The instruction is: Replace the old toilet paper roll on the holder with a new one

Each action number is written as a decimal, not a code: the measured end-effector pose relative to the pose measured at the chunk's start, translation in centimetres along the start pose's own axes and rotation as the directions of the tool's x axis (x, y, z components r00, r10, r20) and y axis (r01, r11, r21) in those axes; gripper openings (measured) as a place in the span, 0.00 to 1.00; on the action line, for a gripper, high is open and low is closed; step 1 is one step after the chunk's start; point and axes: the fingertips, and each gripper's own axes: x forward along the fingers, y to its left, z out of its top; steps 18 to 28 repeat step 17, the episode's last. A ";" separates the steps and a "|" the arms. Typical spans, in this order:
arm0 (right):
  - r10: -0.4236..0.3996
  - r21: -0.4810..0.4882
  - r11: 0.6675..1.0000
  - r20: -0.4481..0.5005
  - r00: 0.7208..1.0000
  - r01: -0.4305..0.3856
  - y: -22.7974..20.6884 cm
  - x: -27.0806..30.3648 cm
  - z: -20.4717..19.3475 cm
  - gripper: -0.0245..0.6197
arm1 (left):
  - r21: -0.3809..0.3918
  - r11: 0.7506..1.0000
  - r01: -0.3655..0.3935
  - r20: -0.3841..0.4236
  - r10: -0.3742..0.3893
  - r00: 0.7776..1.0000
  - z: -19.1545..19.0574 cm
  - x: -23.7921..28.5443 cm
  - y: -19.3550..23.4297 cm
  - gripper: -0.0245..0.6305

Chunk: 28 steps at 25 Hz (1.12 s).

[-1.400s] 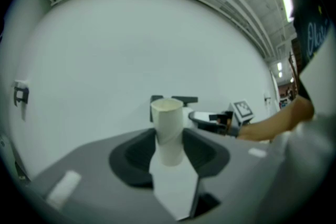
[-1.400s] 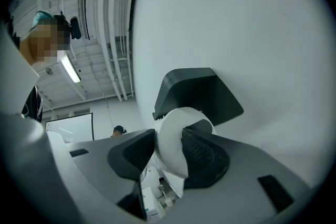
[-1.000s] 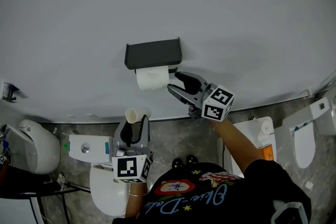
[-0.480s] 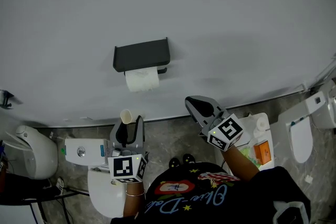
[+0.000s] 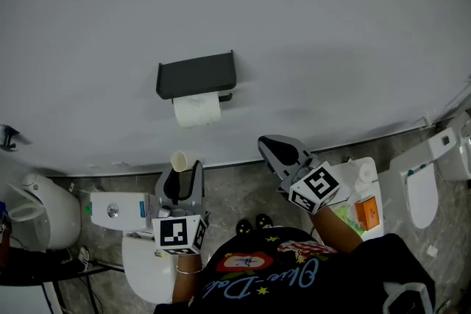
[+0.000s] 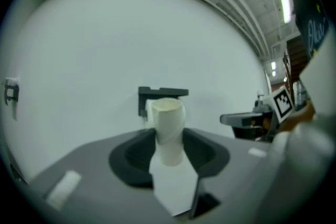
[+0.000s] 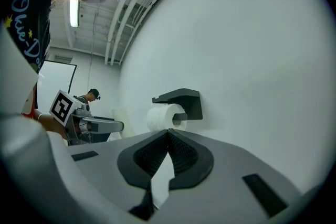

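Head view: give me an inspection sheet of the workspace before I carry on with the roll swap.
Surface: wall, plain and pale.
Job's things: holder on the wall with a white roll on it; bare cardboard tube in the left gripper.
Clutter: orange thing at right, too small to tell what it is.
Grippers: left gripper shut on the tube, below the holder; right gripper shut, nothing in it, apart from the holder at its lower right.
Cables: nothing seen.
Surroundings: toilet at right, another at left; grey floor.
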 end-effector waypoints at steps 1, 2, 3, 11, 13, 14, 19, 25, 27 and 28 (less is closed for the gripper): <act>0.003 0.001 1.000 0.000 1.000 -0.003 0.0 0.0 0.0 0.06 | 0.001 1.000 -0.001 -0.002 0.001 1.000 0.0 0.0 0.0 0.29; 0.006 -0.001 1.000 -0.001 1.000 -0.006 0.1 0.1 0.0 0.06 | 0.001 1.000 -0.002 -0.004 0.002 1.000 0.0 0.0 0.0 0.29; 0.008 -0.003 1.000 -0.002 1.000 -0.008 0.2 0.2 0.1 0.06 | 0.000 1.000 -0.003 -0.007 0.003 1.000 -0.1 0.0 0.1 0.28; 0.012 -0.015 1.000 -0.007 1.000 -0.012 0.6 0.5 -0.2 0.06 | -0.010 1.000 -0.004 -0.007 0.004 1.000 -0.1 0.0 0.1 0.29; 0.013 -0.015 1.000 -0.005 1.000 -0.013 0.7 0.4 -0.1 0.06 | -0.009 1.000 -0.003 -0.007 0.003 1.000 -0.1 -0.1 0.0 0.28; 0.015 -0.017 1.000 -0.004 1.000 -0.015 0.8 0.4 -0.1 0.06 | -0.007 1.000 -0.002 -0.007 0.002 1.000 -0.1 -0.2 0.0 0.29; 0.028 -0.026 0.999 -0.001 1.000 -0.028 1.0 0.6 0.1 0.06 | -0.005 1.000 0.001 -0.003 -0.001 1.000 0.0 -0.1 -0.1 0.29; 0.028 -0.026 0.999 -0.001 1.000 -0.028 1.0 0.6 0.1 0.06 | -0.005 1.000 0.001 -0.003 -0.001 1.000 0.0 -0.1 -0.1 0.29; 0.028 -0.026 0.999 -0.001 1.000 -0.028 1.0 0.6 0.1 0.06 | -0.005 1.000 0.001 -0.003 -0.001 1.000 0.0 -0.1 -0.1 0.29; 0.028 -0.026 0.999 -0.001 1.000 -0.028 1.0 0.6 0.1 0.06 | -0.005 1.000 0.001 -0.003 -0.001 1.000 0.0 -0.1 -0.1 0.29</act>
